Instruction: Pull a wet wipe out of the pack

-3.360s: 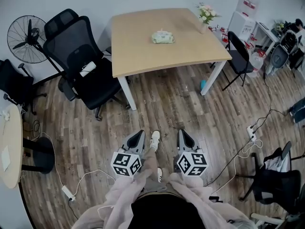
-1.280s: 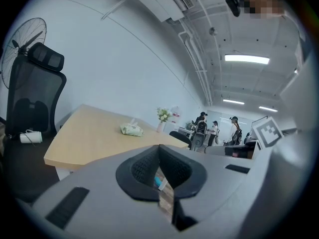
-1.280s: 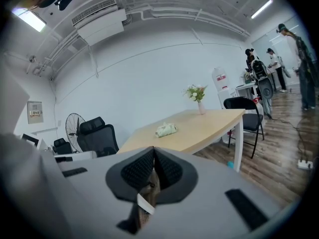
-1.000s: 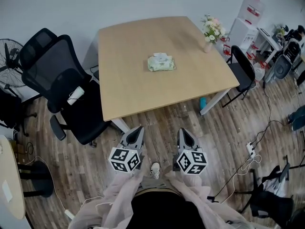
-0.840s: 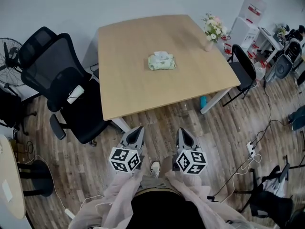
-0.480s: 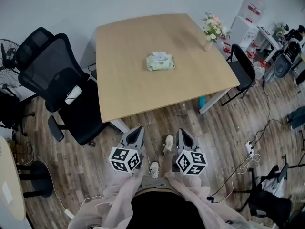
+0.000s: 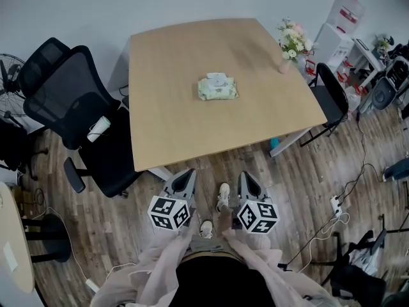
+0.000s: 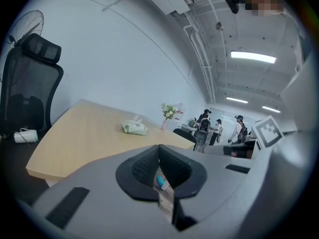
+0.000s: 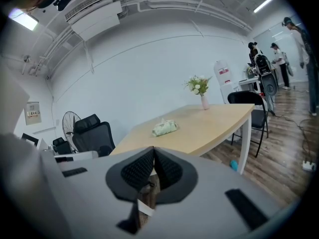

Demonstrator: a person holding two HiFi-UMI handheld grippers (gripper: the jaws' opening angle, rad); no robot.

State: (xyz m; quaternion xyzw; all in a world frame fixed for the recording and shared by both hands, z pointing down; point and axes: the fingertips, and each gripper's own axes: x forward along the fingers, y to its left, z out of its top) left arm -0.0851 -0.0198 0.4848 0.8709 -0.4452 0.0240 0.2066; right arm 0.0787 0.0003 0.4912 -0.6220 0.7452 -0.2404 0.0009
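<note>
We found the left gripper (image 7: 185, 174) and right gripper (image 7: 246, 176) both closed and empty, short of the near edge of the table (image 7: 167, 128). The wipe pack (image 7: 217, 88) lay mid-table. We advised opening jaws before arrival, one steadying the pack.

The pale wooden surface (image 7: 166, 126) looks smooth and matt. The light green wet-wipe pack (image 7: 217, 88) is soft, crinkled plastic film. The black office chair (image 7: 61, 98) has mesh cloth.
</note>
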